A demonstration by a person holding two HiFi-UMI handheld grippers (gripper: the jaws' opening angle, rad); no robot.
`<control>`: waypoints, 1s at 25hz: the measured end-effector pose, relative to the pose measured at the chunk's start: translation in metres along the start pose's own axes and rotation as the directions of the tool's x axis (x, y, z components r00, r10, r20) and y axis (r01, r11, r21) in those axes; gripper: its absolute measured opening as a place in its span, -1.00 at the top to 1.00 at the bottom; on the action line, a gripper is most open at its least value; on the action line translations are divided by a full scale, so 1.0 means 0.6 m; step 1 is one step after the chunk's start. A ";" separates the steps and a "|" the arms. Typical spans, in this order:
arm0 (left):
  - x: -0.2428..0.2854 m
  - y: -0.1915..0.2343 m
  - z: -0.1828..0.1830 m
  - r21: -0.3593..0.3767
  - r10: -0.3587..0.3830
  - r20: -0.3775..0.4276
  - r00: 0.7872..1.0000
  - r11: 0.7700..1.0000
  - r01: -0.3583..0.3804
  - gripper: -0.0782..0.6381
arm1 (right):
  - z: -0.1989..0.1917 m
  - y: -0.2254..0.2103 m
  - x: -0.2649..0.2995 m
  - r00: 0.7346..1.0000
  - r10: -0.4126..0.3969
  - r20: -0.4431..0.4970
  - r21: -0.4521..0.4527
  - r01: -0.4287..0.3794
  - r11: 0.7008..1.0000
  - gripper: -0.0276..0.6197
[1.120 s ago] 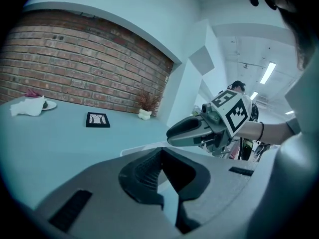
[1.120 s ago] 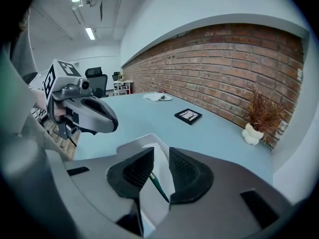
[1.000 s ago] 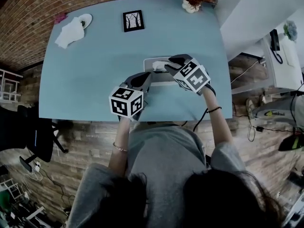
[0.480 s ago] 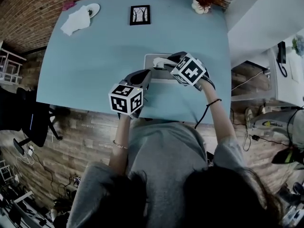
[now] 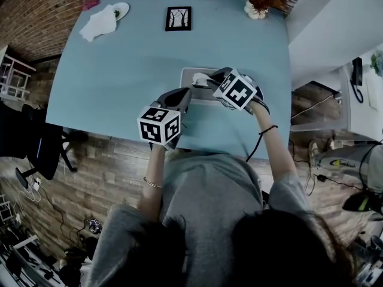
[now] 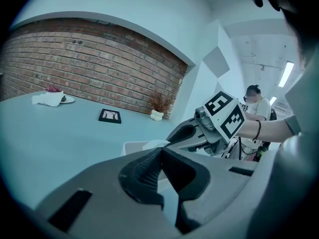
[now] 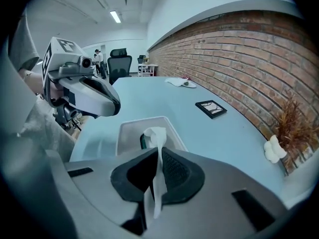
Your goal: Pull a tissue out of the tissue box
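Note:
A white tissue box (image 5: 190, 75) lies on the blue table (image 5: 119, 88), with a tissue (image 5: 199, 78) standing out of its slot. My right gripper (image 5: 210, 80) points steeply down at the slot and its jaws are closing; the tissue (image 7: 155, 138) runs up between the pads of the right gripper (image 7: 158, 156), pinched there. The box (image 7: 132, 133) lies just beyond the jaws. My left gripper (image 5: 184, 94) hovers at the box's near left corner, shut with nothing in it. In the left gripper view its own tips (image 6: 160, 151) meet in front of the box (image 6: 134, 147).
A small framed picture (image 5: 178, 18) lies at the far middle of the table. A white cloth on a plate (image 5: 102, 21) sits at the far left corner and a dried plant in a white vase (image 5: 258, 8) at the far right. A brick wall runs behind.
The right gripper has sunk a little towards the box slot and its jaws have come together on the tissue. The left gripper has stayed in place.

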State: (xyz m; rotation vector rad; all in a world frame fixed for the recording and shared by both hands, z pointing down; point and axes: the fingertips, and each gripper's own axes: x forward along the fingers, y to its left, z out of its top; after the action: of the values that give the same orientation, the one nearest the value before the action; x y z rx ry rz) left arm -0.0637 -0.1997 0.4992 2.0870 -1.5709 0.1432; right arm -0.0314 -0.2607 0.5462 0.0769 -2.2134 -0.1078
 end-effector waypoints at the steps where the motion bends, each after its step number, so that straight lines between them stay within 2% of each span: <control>1: 0.001 0.000 0.000 -0.001 0.002 0.002 1.000 1.000 -0.002 0.77 | 0.000 0.001 0.000 1.000 0.005 -0.002 -0.006 -0.005 1.000 0.89; 10: 0.005 0.006 0.009 -0.001 0.015 0.011 1.000 1.000 -0.015 0.77 | 0.012 -0.001 -0.009 1.000 0.018 0.005 -0.033 -0.018 0.999 0.91; 25: 0.009 -0.002 0.022 0.040 -0.003 0.001 1.000 0.999 0.003 0.77 | 0.031 -0.005 -0.044 0.999 -0.005 0.046 -0.024 0.006 1.000 0.91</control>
State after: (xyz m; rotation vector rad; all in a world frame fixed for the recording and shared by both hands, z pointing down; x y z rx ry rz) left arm -0.0641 -0.2101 0.4896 2.1199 -1.5779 0.1733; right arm -0.0304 -0.2605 0.5139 0.0679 -2.2569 -0.1410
